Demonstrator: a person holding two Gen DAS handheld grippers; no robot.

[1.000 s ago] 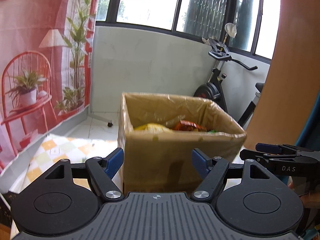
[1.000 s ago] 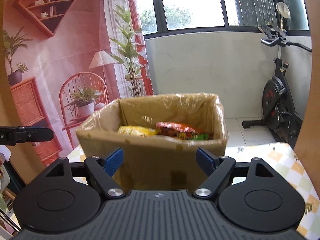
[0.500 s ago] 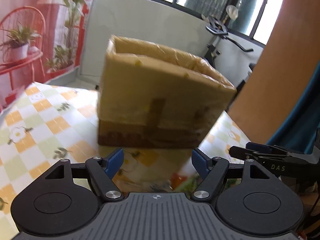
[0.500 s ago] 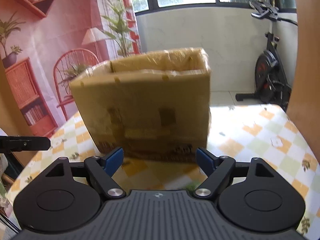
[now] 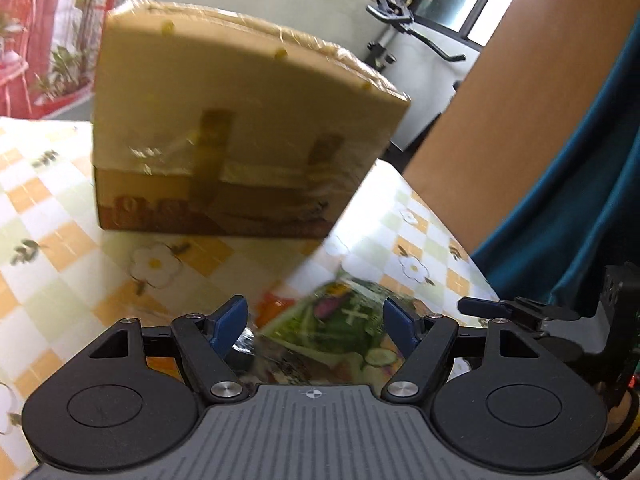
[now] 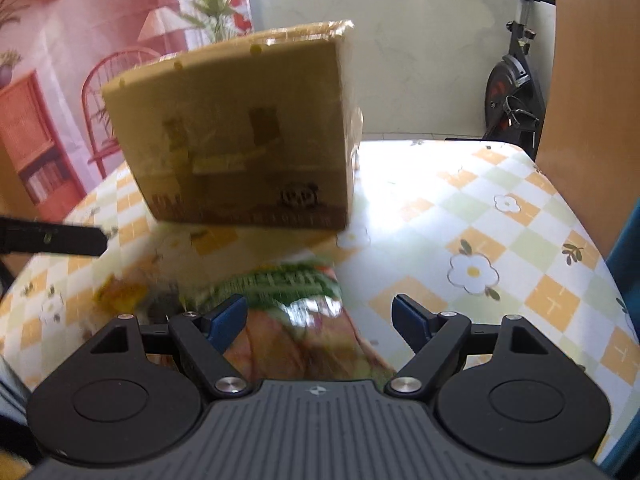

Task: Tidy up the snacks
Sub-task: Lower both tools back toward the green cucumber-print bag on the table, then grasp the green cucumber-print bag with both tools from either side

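One cardboard box (image 5: 240,132) on the checkered tabletop (image 6: 500,240), wrapped in clear film. One green snack bag (image 5: 340,332) lies flat on the tabletop just in front of the box; a blurred yellow packet (image 6: 120,292) lies beside it. Two tools: left tool (image 5: 316,324) and right tool (image 6: 318,320), both released, nothing gripped, above the bag.

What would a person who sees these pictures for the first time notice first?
First, the big cardboard box standing on the checked, flowered tablecloth. Next, the green snack bag lying in front of it, beneath the open left gripper. An exercise bike stands behind, by the wall.
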